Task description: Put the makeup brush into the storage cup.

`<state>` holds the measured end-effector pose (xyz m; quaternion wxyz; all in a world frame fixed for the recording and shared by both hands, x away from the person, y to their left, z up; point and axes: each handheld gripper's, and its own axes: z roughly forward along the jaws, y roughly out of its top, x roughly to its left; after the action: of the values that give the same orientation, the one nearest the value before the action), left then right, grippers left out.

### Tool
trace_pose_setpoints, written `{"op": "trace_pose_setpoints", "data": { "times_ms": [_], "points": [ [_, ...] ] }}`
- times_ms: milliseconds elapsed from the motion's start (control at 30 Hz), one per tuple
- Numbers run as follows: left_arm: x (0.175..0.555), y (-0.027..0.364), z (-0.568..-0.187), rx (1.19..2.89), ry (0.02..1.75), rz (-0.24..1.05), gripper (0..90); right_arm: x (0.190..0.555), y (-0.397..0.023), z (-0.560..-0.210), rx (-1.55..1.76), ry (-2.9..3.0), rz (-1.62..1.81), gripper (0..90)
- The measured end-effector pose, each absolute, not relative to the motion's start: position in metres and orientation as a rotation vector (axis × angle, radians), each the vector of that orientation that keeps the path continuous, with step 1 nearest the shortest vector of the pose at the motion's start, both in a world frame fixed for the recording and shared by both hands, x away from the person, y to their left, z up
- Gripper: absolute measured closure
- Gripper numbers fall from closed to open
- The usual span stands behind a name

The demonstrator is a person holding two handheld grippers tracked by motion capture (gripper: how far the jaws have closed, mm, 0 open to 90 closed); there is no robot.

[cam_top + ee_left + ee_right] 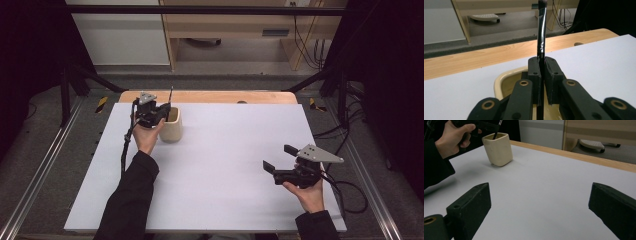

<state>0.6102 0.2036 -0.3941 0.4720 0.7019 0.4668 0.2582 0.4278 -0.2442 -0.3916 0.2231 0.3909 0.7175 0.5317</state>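
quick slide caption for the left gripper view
Left gripper clamps a black brush upright over a cream cup on the white table.

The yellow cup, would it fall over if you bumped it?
Probably not easily: the cup looks squarish and thick-walled, standing flat on the white table. It looks ceramic, so likely heavy and breakable. The brush held by the left gripper could lever it.

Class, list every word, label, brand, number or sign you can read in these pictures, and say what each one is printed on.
None can be read.
Brush handle: pale marks, too small and blurred to read.
Cup: plain, no print.
Cupboard: a dark plate, too small to read.
Floor: yellow-and-black hazard tape, stripes without words.
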Motion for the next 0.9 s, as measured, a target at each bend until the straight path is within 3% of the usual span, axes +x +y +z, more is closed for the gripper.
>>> {"op": "trace_pose_setpoints", "data": {
  "times_ms": [533,900],
  "points": [
    [0.602,0.203,-0.403,1.779,1.125,0.598,83.2,0.427,-0.244,-0.391,1.079,1.976,1.479,4.5],
    [0.572,0.217,-0.390,1.762,1.086,0.582,63.9,0.427,-0.244,-0.390,1.078,1.973,1.477,4.4]
  ]
}}
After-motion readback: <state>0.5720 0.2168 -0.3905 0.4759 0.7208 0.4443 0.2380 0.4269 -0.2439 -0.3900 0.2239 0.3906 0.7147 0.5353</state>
